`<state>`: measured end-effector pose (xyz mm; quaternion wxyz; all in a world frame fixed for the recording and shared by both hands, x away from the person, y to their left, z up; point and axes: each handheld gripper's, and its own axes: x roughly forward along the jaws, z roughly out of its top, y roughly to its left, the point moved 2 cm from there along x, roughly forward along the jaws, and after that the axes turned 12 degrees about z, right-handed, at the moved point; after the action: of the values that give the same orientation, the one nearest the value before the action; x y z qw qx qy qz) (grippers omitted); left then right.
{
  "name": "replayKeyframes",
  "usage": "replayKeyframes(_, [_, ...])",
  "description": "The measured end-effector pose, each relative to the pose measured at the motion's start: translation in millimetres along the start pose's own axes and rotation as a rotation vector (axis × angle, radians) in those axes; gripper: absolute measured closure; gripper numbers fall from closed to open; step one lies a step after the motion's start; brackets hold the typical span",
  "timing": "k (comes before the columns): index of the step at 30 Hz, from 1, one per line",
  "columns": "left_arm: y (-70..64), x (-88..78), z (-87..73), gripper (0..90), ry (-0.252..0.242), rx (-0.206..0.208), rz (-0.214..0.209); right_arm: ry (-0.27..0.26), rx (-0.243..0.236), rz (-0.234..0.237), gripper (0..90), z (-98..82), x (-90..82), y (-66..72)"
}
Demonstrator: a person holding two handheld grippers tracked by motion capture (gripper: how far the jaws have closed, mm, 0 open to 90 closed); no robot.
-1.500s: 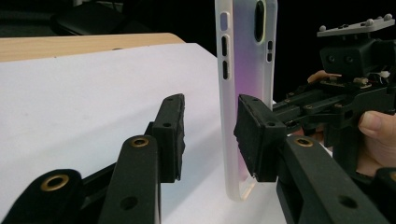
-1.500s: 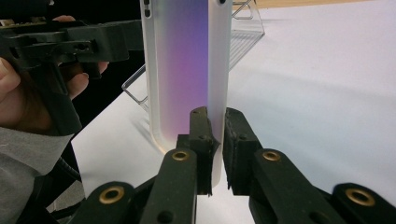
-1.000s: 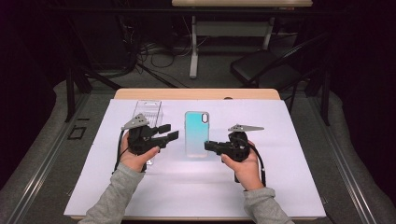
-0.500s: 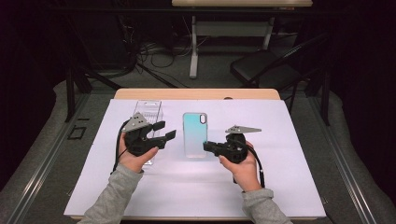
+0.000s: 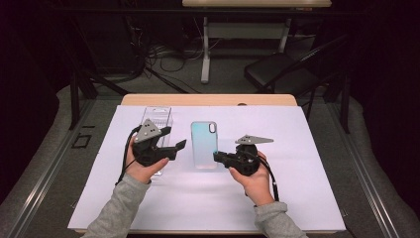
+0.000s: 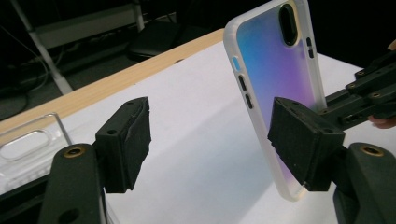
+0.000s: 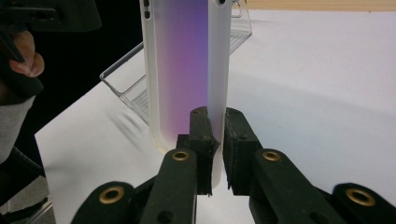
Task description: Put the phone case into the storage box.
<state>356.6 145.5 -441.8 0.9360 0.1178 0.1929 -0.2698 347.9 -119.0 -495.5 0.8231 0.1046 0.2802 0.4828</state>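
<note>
One phone case [image 5: 204, 144] lies on the white sheet [image 5: 297, 198] between the two grippers, its long axis running away from the person, with the camera cutout at the far end. Its back shades from blue to purple inside a frosted white rim.

The right gripper [image 5: 218, 157], just right of the case, has its jaws pinched narrow on the case's near right edge; in the right gripper view that rim sits squeezed between the pads [image 7: 201, 140]. The left gripper [image 5: 176, 140], just left of the case, has just been opening its jaws: they now stand wide with nothing pressed between them, and the left gripper view shows one pad [image 6: 127, 140] well clear of the case and the other [image 6: 303, 140] beside its edge. Compared with a second ago, both hands have barely shifted and the case lies where it did.

A clear plastic tray [image 5: 157, 118] left of the case is partly covered by the left gripper and hand [image 5: 141, 166]. In the right gripper view the case's far end is cut off at the top.
</note>
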Motion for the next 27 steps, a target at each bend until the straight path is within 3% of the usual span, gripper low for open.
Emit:
replayKeyframes(13, [-3.5, -2.3, 2.6, 29.0, 0.013, 0.064, 0.05, 0.036, -0.028, -0.02, 83.0, -5.7, 9.9, 8.1])
replayKeyframes(19, [-6.3, -3.4, 3.9, 31.0, 0.01, 0.119, 0.084, 0.05, -0.036, -0.015, 82.9, -7.9, 14.0, 10.7])
replayKeyframes(27, [-7.3, -2.3, 3.4, 36.5, 0.013, 0.15, 0.092, 0.068, -0.052, -0.013, 83.0, -10.7, 19.2, 14.8])
